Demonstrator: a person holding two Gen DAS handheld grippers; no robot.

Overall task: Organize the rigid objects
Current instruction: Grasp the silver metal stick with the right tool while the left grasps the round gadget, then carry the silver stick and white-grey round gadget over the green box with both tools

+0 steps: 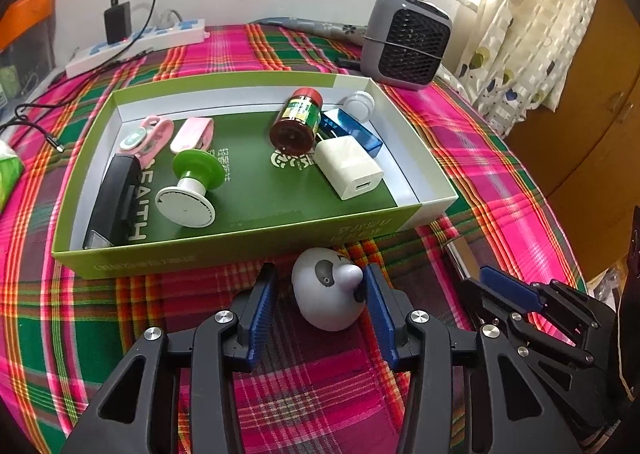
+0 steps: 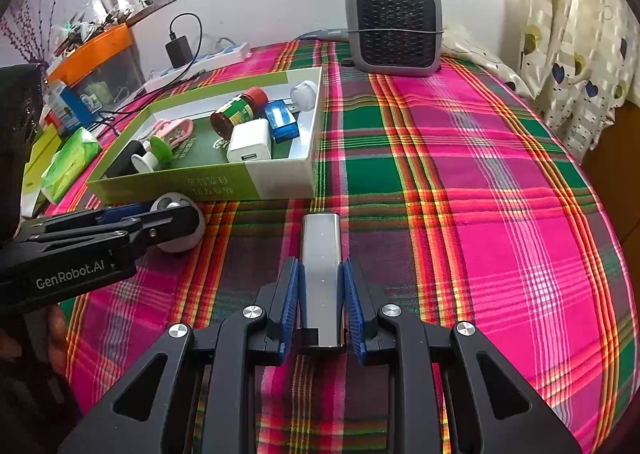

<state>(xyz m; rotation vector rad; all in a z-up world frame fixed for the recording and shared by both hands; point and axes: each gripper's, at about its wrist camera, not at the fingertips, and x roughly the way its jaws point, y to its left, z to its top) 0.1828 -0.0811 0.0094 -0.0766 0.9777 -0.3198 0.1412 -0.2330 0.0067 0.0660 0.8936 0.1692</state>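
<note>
Blue pads [image 2: 290, 292] of the right gripper [image 2: 321, 294] flank a silver bar [image 2: 321, 254] lying on the plaid cloth [image 2: 480, 214]; the bar's long axis runs straight ahead along the fingers, its far end pointing at the near wall of the green box [image 2: 200, 184]; the pads look pressed to its sides, so I judge it clenched on the bar, though contact is hard to confirm; the left gripper [image 1: 320, 290] straddles a white panda toy [image 1: 328, 290] just short of the same box wall; its jaws stand apart, the right pad touching or nearly touching the toy's ear side, the left pad clear of it, so released, not yet gripping; each thing sits nearer its own arm, and the two grippers are close side by side; the box already holds a red-capped jar [image 1: 298, 118], a white charger [image 1: 348, 168], a blue case [image 1: 352, 128], a green-and-white spool [image 1: 192, 182], pink clips [image 1: 160, 134] and a black bar [image 1: 114, 202]; free floor shows mid-box; the near wall must be cleared by lifting; a grey heater [image 2: 394, 26] stands well beyond
</note>
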